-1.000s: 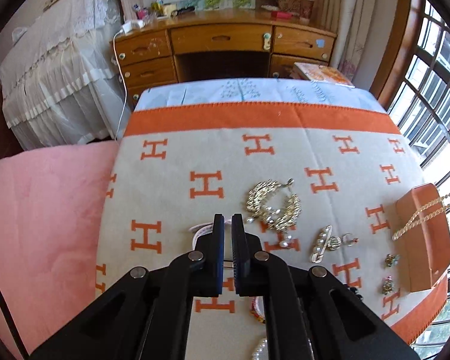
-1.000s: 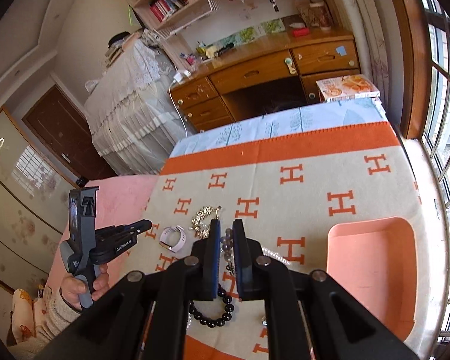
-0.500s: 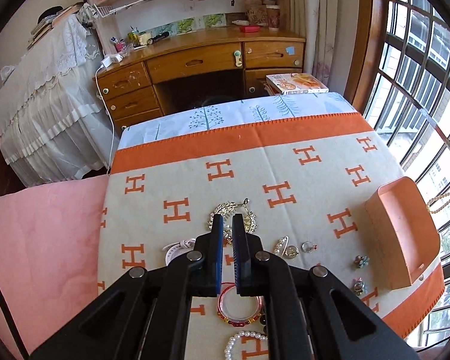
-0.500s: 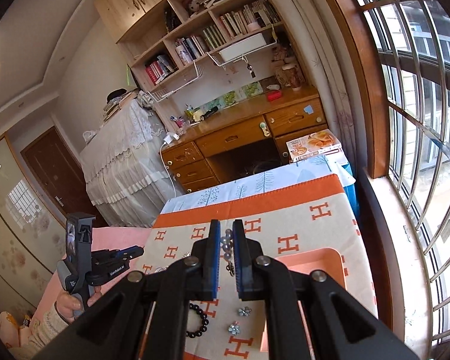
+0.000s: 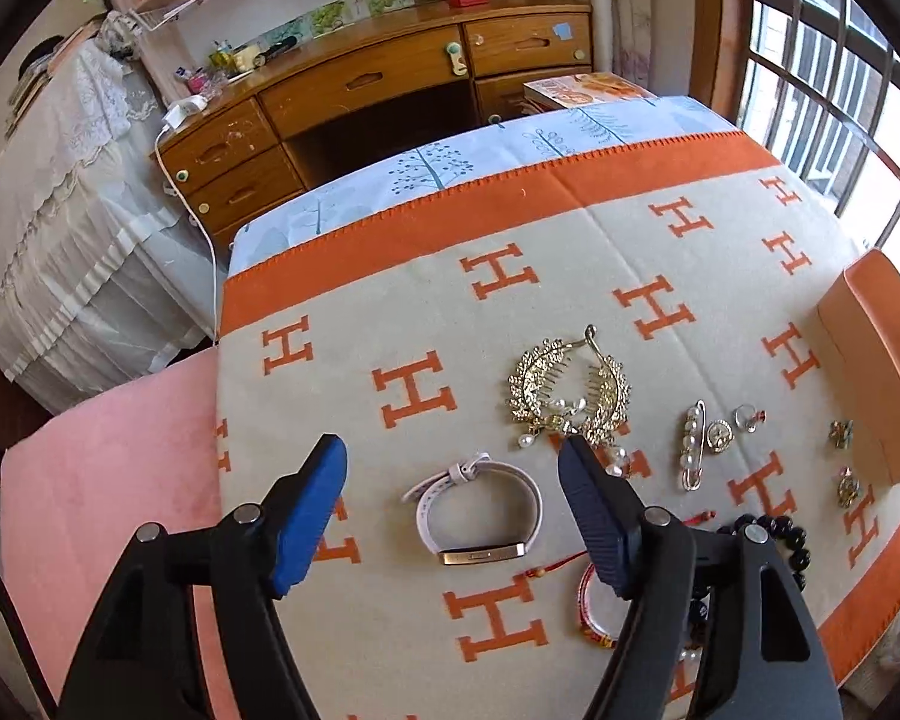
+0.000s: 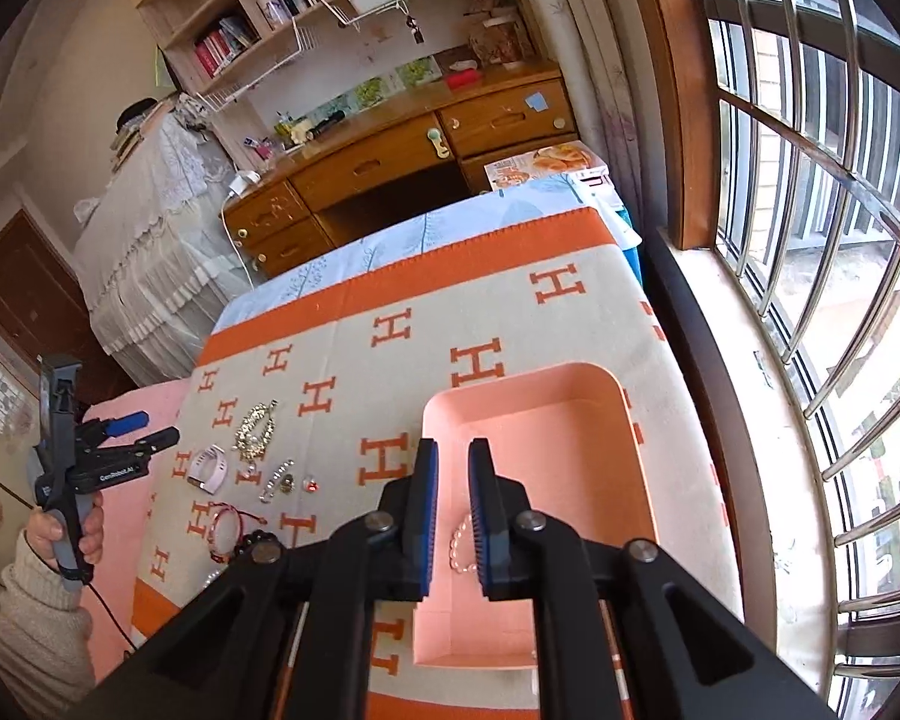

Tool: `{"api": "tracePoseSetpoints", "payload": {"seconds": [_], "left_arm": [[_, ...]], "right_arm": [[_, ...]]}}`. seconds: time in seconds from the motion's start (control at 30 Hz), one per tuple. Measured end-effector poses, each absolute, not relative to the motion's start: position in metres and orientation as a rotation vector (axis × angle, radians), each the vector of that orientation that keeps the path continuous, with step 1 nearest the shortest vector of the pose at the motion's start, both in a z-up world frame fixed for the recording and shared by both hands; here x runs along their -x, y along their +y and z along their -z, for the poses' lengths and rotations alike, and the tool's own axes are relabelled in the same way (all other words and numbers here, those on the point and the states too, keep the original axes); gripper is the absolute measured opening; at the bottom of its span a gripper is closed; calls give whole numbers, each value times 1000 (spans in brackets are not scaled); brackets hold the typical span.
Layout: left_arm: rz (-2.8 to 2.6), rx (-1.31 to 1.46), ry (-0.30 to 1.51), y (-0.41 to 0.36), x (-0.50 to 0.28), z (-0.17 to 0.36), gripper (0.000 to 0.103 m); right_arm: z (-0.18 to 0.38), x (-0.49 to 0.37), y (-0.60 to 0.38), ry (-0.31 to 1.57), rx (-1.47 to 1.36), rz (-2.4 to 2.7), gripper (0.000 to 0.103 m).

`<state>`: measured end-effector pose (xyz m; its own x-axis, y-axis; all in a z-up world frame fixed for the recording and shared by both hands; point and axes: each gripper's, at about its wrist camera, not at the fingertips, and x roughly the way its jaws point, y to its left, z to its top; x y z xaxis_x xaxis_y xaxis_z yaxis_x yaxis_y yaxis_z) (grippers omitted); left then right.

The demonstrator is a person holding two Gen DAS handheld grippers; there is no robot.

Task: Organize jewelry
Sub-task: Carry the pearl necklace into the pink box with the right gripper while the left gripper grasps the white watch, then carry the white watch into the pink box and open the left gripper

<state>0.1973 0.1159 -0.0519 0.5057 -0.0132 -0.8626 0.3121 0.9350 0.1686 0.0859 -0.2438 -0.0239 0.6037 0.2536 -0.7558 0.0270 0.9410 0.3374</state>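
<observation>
Left wrist view: left gripper (image 5: 453,504) over the H-pattern blanket (image 5: 558,276), jaws opening, wide apart, nothing clamped. White watch (image 5: 480,507) flat on blanket directly between the tips, untouched. Just beyond: gold leaf hair comb (image 5: 567,390). To its right: pearl pin (image 5: 693,447), small round brooch (image 5: 719,435), ring (image 5: 747,418), two small earrings (image 5: 843,459) beside the orange box (image 5: 876,360). Near bottom edge: red cord bracelet (image 5: 591,606) and black bead bracelet (image 5: 780,531), partly hidden behind the right finger.

Right wrist view: right gripper (image 6: 453,516) above the box's pink interior (image 6: 558,420), jaws opening, only a narrow gap so far. Pearl strand (image 6: 461,546) seen in that gap, lying on box floor by the look of it; can't tell if pads touch it, prob. just let go. Hand (image 6: 66,531) w/ knit sleeve holding the left tool at far left.

Progress, as a judgement: early. One piece (pearls) in the box, approx. nine pcs out on the blanket. Watch looks like next pick for left side: close on strap or body, lift, carry across to box. Remaining small items (ring, earrings) likely fiddly for wide pads.
</observation>
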Motion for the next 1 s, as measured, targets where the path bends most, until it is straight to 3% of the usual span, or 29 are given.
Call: {"api": "tracePoseSetpoints", "payload": {"seconds": [0.27,0.6,0.67,0.7,0.73,1.0], "left_arm": [[285,-599,1038,107,-199,93,69],[351,-634,1123,123,-229,123,48],[379,-611,1126,124,-230,125,38],[394,-602,1133,123,-229,126,23],[407,-594,1144,123,-229,128,15],[335,-494,1108,111,-217,105,8]], "right_arm": [[61,-93,-224,1020,-373,-148,11],[76,-96,-216,1065,-417,-136,11],[78,-96,-215,1071,-423,-131,11],[78,-98,-215,1075,-427,-130,11],[80,-98,-214,1079,-430,-129,11],[81,-95,-209,1075,-440,-137,11]]}}
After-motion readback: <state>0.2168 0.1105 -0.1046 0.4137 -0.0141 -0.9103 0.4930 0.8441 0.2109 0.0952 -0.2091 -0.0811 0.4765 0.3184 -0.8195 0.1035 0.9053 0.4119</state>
